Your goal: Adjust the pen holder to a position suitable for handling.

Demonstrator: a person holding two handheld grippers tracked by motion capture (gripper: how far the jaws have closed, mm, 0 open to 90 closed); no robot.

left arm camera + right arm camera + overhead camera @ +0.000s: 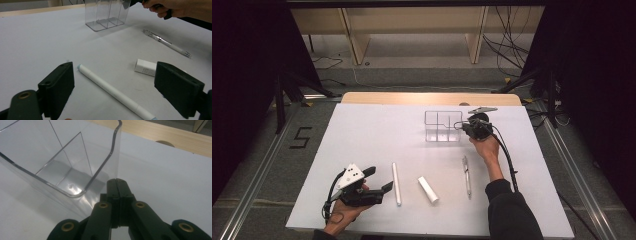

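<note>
A clear plastic organizer (443,126) with compartments stands at the back of the white tabletop (362,140). My right gripper (460,125) is at its right wall, jaws shut with nothing visible between them. In the right gripper view the closed tips (117,181) sit just outside the organizer's (62,157) rounded corner; contact with the wall cannot be told. My left gripper (379,179) rests open near the front left. In the left gripper view its jaws (117,75) stand wide on either side of a white marker (112,92) lying on the table.
The white marker (396,183), a small white eraser box (428,189) and a silver mechanical pencil (467,176) lie in a row along the front. A wooden table edge (427,98) runs behind the white surface. Cables trail from both grippers.
</note>
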